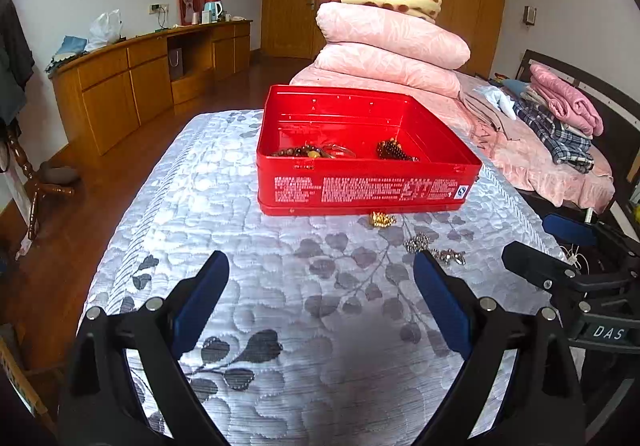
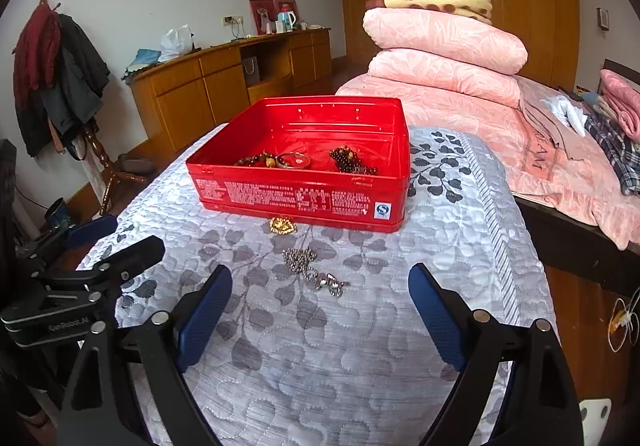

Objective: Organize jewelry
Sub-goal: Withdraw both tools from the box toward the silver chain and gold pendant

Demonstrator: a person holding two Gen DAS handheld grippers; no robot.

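On the quilt (image 2: 360, 366) you are working at a red tin (image 2: 304, 190) that is sitting open, with 2 pieces lying loose in front of it. Inside the tin, brown beads (image 2: 256, 159), a bangle (image 2: 294, 160) and dark beads (image 2: 350, 160) are resting along its near wall. A gold piece (image 2: 283, 225) is lying just against the tin's front.

Nearer you, a silver chain (image 2: 310, 270) is stretching from upper left to lower right, straight ahead of your right gripper (image 2: 320, 298) and close between its fingertip lines. From your left gripper (image 1: 322, 286) the chain (image 1: 434, 248) is lying off to the right, by the right fingertip, so your right hand seems better placed.

You are holding both grippers wide apart, with nothing between the pads.
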